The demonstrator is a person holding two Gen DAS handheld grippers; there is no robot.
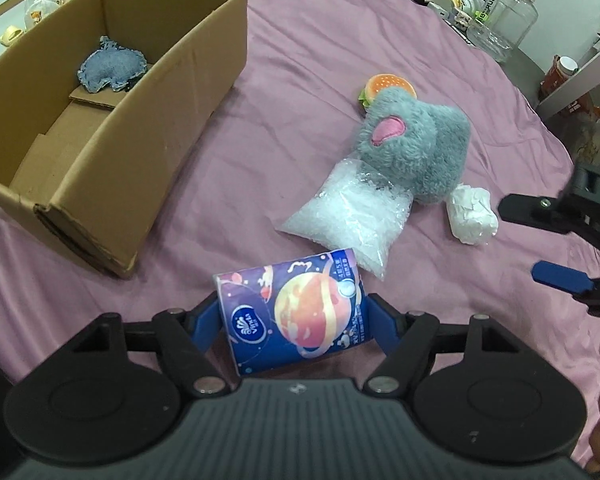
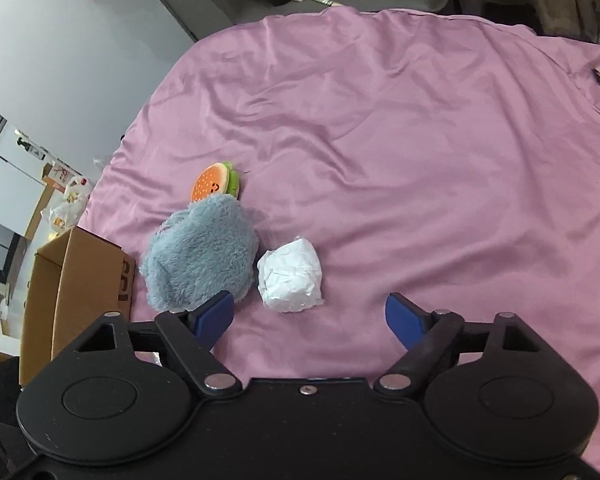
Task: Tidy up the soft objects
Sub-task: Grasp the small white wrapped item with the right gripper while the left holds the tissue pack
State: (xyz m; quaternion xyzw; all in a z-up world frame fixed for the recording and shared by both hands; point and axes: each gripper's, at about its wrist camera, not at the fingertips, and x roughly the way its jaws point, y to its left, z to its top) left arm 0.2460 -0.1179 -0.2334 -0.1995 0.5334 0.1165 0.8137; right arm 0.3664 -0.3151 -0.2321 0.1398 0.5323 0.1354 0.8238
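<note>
- While the left gripper [image 1: 294, 312] hangs low over the pink sheet [image 1: 284, 80], its blue fingers [image 1: 204, 320] press on either side of a tissue pack [image 1: 296, 312], pinching it between the jaws.
- The pack sits tilted, its printed planet facing up, with its far end sticking out beyond the fingertips.
- Just past the pack lies a clear bag [image 1: 352, 212] of white filling; whether the two touch I cannot tell.
- A grey plush [image 1: 412, 144] lies on the bag's far corner, with a burger toy [image 1: 384, 88] tucked behind it.
- A white wad [image 1: 472, 214] lies just beside the plush.
- The box [image 1: 148, 120] stands open to the left, with a denim piece [image 1: 110, 66] inside at its far end.
- The right gripper [image 2: 310, 316] has its jaws spread wide with nothing between them.
- The wad lies just ahead of those jaws, nearer the left finger, apart from both.
</note>
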